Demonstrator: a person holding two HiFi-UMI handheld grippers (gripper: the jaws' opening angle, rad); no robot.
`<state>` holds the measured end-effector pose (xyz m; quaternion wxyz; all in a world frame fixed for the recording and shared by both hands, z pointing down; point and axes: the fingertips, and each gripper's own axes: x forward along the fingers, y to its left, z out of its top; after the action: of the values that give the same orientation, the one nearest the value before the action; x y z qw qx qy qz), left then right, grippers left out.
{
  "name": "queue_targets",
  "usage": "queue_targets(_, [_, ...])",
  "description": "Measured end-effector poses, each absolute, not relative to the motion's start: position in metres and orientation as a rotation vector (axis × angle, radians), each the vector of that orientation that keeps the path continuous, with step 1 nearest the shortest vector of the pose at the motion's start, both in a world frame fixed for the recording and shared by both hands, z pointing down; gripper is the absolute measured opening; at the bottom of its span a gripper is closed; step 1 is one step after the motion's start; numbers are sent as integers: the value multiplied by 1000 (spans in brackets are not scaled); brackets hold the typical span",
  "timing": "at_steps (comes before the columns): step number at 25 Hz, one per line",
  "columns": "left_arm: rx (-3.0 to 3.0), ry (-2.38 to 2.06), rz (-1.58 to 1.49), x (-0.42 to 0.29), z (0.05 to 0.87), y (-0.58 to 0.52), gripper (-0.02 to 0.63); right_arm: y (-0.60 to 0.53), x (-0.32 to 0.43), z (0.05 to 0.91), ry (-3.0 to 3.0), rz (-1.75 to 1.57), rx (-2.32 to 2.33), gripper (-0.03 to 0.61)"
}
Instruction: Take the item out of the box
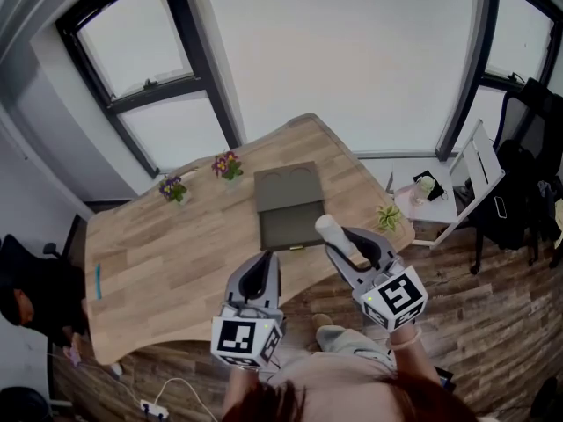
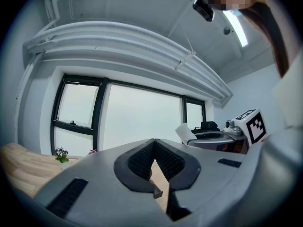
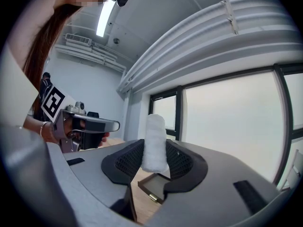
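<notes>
R gripper (image 1: 350,244): fingers clenched on a white roll (image 3: 154,141). The roll is upright, its top sticking well above the fingertips. It's out of the box (image 1: 288,209), which lies open on the wooden surface (image 1: 167,253) just below & beyond those fingers. L gripper (image 1: 262,272) is alongside, apart from the R one. Its fingers (image 2: 139,162) are closed tip to tip w/ nothing between. Flower pot (image 1: 227,165) stands past the box, ahead of L fingers.
</notes>
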<state>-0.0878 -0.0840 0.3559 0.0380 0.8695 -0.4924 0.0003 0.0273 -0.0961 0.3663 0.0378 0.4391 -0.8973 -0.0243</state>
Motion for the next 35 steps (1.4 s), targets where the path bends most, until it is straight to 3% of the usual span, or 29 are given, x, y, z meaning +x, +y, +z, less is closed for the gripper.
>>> queue_targets(35, [2634,-1509,83,-75,368,-134,0,-140,35,378,-2746,-48,1304,133])
